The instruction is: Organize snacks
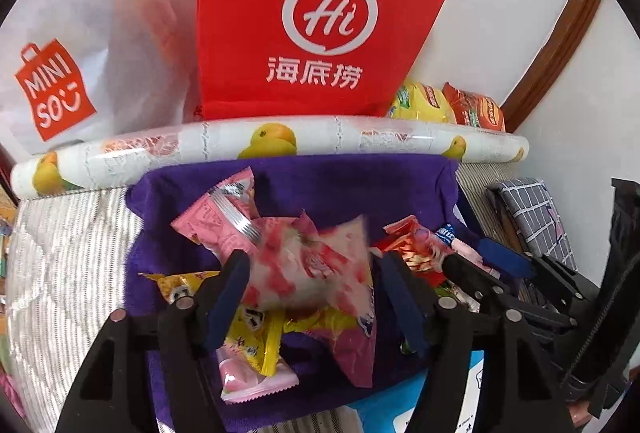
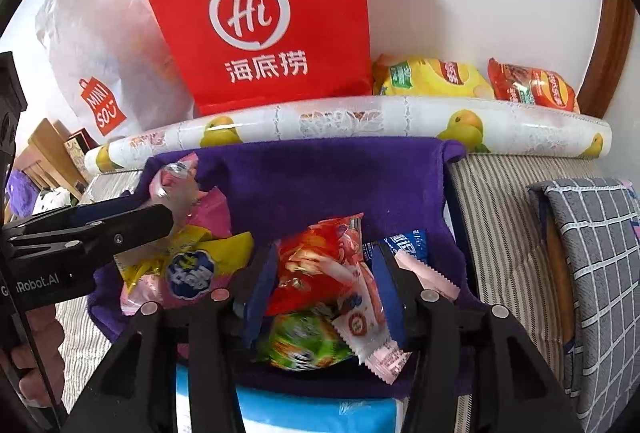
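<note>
Several wrapped snacks lie heaped on a purple cloth. My left gripper hangs over the left heap, jaws apart, with a blurred pink-and-white packet loose between them; only the left pad seems near it. My right gripper stands over the right heap, open around a red-orange packet that rests on a green packet. A pink-and-white wrapper lies by its right finger. Each gripper shows in the other's view: the left gripper and the right gripper.
Behind the cloth lies a fruit-printed roll. Beyond it stand a red Hi bag, a white Miniso bag, and yellow and red chip bags. A grey checked cushion lies right; a blue box sits near.
</note>
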A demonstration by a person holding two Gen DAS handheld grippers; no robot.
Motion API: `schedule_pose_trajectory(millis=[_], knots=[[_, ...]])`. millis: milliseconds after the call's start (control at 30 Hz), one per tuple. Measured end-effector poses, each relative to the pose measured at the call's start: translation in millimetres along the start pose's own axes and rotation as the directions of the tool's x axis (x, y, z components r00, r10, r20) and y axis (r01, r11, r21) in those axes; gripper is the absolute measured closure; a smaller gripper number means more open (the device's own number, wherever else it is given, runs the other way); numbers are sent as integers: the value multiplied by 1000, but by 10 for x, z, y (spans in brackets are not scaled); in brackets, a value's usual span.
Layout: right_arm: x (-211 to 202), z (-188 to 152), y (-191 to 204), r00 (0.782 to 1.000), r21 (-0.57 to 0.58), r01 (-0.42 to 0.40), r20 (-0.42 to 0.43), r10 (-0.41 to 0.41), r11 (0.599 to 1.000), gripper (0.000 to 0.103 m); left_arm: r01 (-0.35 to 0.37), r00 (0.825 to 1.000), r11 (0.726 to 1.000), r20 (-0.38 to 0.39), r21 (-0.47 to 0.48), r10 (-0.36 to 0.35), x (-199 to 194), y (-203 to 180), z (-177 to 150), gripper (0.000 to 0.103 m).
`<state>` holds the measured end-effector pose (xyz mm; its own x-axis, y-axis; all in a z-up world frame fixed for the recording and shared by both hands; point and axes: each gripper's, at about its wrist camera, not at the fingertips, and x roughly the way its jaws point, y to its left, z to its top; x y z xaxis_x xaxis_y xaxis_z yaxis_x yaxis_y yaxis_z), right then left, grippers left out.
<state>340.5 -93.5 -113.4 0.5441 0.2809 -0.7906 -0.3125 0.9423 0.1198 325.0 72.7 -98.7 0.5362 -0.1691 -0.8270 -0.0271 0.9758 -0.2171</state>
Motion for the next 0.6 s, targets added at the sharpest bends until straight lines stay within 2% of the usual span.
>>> schedule_pose_trajectory(millis=[100, 233, 300, 367, 600], knots=[[-144, -6, 13, 1000, 4, 13, 18, -13, 1000, 41, -8, 1000, 1000, 6, 2, 8, -135, -35, -24, 32], [-420, -45, 18, 999, 20, 19, 41, -20, 1000, 35, -20, 999, 1000, 31, 14, 20, -354, -103, -101, 27], [-570, -83, 32, 998, 24, 28, 58, -30, 999, 27, -20, 999, 1000, 41, 20, 20, -481, -142, -167, 26], [-745, -136, 56, 996, 22, 54, 74, -56, 998, 23, -7, 999, 1000, 45, 14, 7, -590, -163, -238, 25], [-1330, -413, 219, 986, -14, 112, 124, -109, 994, 21, 9, 998, 1000, 59, 15, -10, -1010, -270, -597, 22]])
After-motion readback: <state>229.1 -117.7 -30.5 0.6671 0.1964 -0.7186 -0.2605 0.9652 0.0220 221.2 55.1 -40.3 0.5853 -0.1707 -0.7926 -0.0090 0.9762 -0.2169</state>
